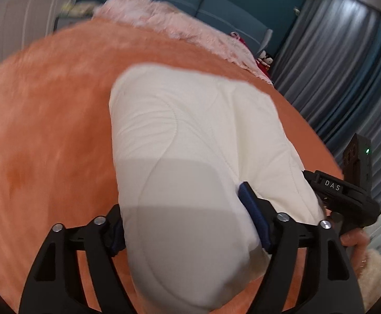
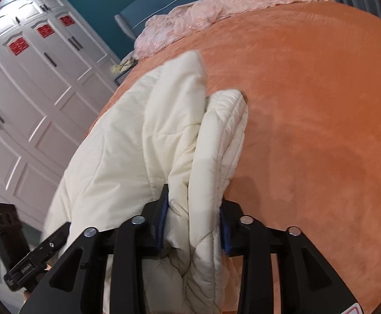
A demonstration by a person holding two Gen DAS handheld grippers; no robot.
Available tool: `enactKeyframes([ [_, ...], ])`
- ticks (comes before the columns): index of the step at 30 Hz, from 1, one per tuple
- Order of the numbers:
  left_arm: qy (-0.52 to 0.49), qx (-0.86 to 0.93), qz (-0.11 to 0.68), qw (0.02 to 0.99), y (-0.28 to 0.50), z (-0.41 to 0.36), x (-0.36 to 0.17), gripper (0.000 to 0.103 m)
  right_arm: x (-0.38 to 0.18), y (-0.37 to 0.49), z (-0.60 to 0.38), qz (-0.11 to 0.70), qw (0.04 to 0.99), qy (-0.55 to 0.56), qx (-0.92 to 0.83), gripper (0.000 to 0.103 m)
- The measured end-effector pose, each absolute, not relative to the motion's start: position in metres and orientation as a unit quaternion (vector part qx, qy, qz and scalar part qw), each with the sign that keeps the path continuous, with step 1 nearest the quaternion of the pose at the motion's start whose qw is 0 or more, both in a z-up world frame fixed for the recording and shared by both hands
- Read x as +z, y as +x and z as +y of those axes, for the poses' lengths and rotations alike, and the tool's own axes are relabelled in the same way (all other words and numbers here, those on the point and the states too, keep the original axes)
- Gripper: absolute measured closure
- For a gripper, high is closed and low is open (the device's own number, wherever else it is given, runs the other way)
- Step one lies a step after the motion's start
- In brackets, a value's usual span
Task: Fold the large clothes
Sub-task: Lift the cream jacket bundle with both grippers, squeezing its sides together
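Orange bedspread carries the cream quilted coat near its close edge, both left gripper and right gripper pinching its padding, while only the right view shows white wardrobes.

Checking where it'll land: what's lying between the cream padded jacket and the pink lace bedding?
Only bare orange bedspread lies between the cream padded jacket and the pink lace bedding, clearest in the right wrist view.
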State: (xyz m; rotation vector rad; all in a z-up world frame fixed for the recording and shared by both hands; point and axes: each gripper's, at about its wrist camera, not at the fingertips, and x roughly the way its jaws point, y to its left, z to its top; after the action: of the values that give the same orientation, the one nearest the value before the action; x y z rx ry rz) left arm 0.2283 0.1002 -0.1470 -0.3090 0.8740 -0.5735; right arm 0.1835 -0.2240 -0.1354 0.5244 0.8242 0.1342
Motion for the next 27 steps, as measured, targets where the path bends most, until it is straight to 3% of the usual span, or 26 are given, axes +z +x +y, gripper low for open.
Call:
enactKeyframes([
  [4,-0.249,-0.266,0.425,0.829,0.229,0.141,-0.15,0.021,-0.132,0.186,-0.224,0.412,0.868,0.267,0.074,0.056],
  [7,-0.278,-0.262,0.408,0.829,0.235,0.153,-0.139,0.005,-0.139,0.19,-0.23,0.427,0.851,0.296,0.073,0.047],
  [9,-0.27,-0.266,0.428,0.82,0.249,0.145,-0.138,0.005,-0.146,0.193,-0.23,0.437,0.842,0.307,0.071,0.046],
  [11,-0.238,-0.255,0.454,0.82,0.261,0.128,-0.144,0.006,-0.147,0.194,-0.227,0.439,0.842,0.306,0.069,0.051],
  [14,-0.172,-0.253,0.458,0.835,0.264,0.098,-0.146,0.005,-0.138,0.193,-0.222,0.427,0.853,0.288,0.081,0.072],
  [27,-0.14,-0.261,0.423,0.857,0.3,0.039,-0.136,0.005,-0.117,0.207,-0.239,0.388,0.888,0.243,0.039,0.074],
])
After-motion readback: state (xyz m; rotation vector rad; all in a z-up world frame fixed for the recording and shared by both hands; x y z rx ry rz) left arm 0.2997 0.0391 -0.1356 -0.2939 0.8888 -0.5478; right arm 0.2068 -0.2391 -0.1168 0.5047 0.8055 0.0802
